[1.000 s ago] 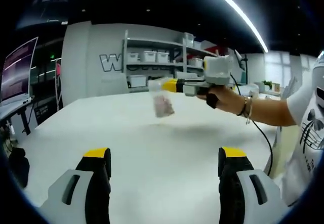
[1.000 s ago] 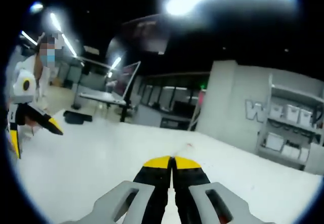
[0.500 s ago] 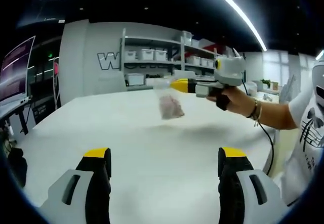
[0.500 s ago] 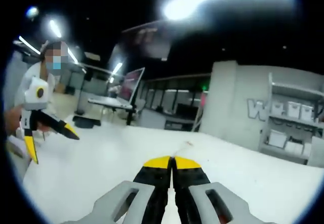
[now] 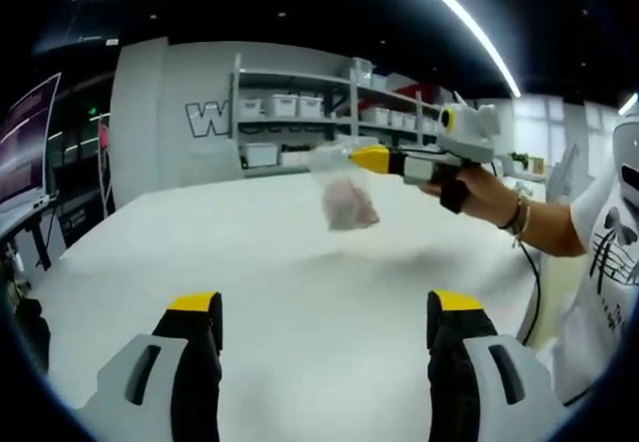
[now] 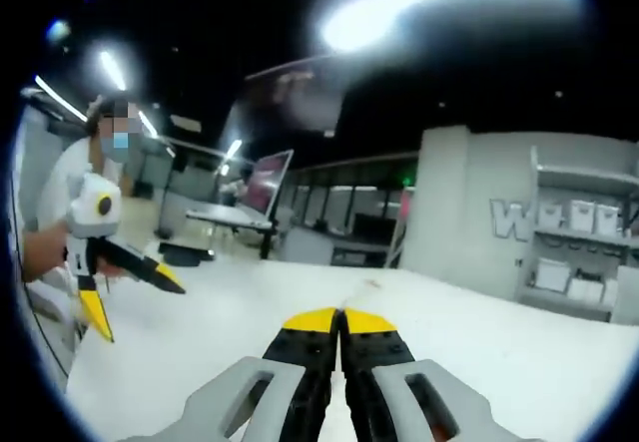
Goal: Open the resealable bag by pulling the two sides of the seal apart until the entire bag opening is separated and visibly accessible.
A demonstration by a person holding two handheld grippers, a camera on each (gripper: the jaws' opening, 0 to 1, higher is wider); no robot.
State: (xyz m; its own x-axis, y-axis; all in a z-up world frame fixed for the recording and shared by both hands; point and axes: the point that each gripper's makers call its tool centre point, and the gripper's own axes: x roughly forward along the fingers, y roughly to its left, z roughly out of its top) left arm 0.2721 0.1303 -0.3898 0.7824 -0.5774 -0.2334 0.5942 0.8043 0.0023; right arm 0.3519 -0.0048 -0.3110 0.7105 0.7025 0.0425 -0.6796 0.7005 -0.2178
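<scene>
**Bag Hangs High, Waiting for the Second Pinch**

Moving a little to the right since a second ago, the bag (image 5: 344, 198) now hangs farther across the left gripper view, and in the right gripper view the other tool sits closer in than it did.

Nearest in the left gripper view, the left gripper (image 5: 324, 307) has its two jaws spread wide with nothing between them. Below and past them is the big white table (image 5: 250, 262). Farther out, the right gripper (image 5: 374, 159) comes in from the right, held by a hand (image 5: 479, 188). Its jaws are pressed together on the top edge of the bag, so the bag dangles in the air above the table, well apart from the left gripper. Far behind are shelves (image 5: 300, 118) with white boxes.

In the right gripper view, the right gripper (image 6: 341, 327) shows its yellow tips tight together. The left gripper (image 6: 125, 277) is off to the left, wide open, held up by the person.

The bag is small, see-through and soft. Something pinkish sits lumped at the bottom. The seal looks still closed, though it is too small to be sure.

What could go wrong? The bag swings freely, so the left gripper could miss the thin top edge. If it pinches both sides together, pulling will not split the seal. A hard tug could also slip the bag out and drop it.
</scene>
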